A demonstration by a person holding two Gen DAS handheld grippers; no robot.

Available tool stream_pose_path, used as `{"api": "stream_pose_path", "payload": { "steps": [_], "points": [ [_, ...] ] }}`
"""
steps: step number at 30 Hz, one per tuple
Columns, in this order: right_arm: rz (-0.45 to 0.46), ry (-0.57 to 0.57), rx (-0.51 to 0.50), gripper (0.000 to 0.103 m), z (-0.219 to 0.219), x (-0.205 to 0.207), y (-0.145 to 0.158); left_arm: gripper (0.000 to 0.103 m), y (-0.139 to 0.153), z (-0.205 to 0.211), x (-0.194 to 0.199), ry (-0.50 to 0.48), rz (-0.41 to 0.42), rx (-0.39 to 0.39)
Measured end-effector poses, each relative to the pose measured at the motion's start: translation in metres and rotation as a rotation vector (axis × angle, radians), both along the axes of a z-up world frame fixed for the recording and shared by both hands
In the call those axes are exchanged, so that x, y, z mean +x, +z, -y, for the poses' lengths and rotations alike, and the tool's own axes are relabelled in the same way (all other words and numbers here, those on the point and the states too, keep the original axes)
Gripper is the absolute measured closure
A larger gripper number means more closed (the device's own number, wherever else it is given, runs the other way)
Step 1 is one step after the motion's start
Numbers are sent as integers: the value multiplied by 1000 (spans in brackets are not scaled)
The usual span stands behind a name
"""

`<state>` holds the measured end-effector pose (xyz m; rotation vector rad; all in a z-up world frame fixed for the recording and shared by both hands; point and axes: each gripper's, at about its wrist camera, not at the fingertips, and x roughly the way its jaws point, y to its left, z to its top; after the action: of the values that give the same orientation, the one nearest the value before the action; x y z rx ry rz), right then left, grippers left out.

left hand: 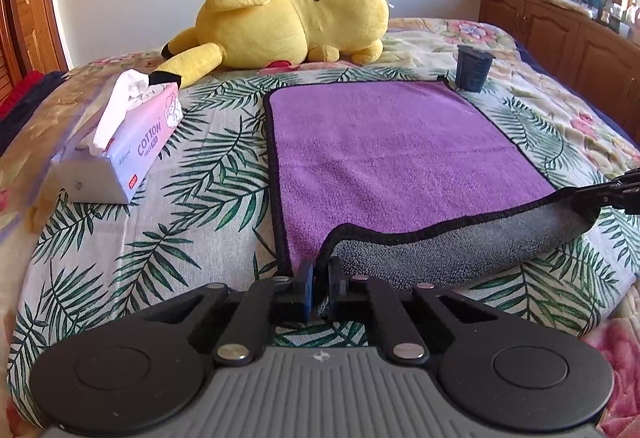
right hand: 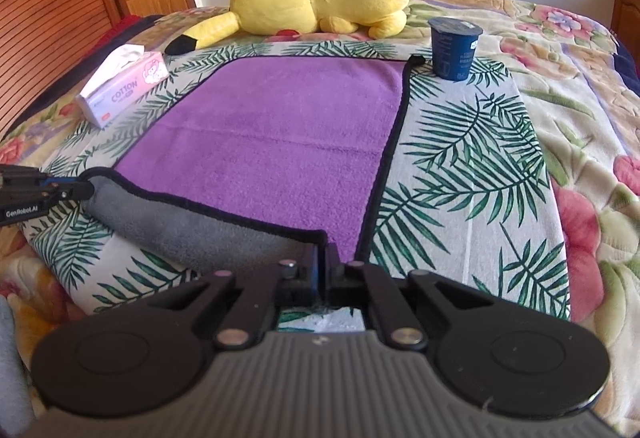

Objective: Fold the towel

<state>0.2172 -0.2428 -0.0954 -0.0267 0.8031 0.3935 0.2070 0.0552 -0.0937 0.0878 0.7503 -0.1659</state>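
A purple towel [left hand: 392,154] with black trim and a grey underside lies flat on a leaf-print cloth on the bed; it also shows in the right wrist view [right hand: 280,142]. Its near edge is lifted and curled over, showing the grey side [left hand: 460,242]. My left gripper [left hand: 321,270] is shut on the near left corner. My right gripper [right hand: 323,258] is shut on the near right corner and appears at the right edge of the left wrist view [left hand: 588,198]. The left gripper also shows at the left edge of the right wrist view [right hand: 76,190].
A yellow plush toy [left hand: 296,14] lies at the far side of the bed. A tissue pack [left hand: 124,146] sits left of the towel. A dark blue cup [right hand: 454,48] stands at the towel's far right corner. A wooden cabinet [left hand: 560,30] runs along the right.
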Motion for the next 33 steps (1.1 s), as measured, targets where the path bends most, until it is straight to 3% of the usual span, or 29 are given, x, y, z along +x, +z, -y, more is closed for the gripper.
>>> {"api": "stream_pose_path", "payload": {
  "steps": [12,33],
  "points": [
    [51,-15,24,100,3,-1,7,103,17,1,-5,3,69,-35],
    [144,-6,75,100,5,4,22,103,35,1,9,-25,96,-57]
  ]
}}
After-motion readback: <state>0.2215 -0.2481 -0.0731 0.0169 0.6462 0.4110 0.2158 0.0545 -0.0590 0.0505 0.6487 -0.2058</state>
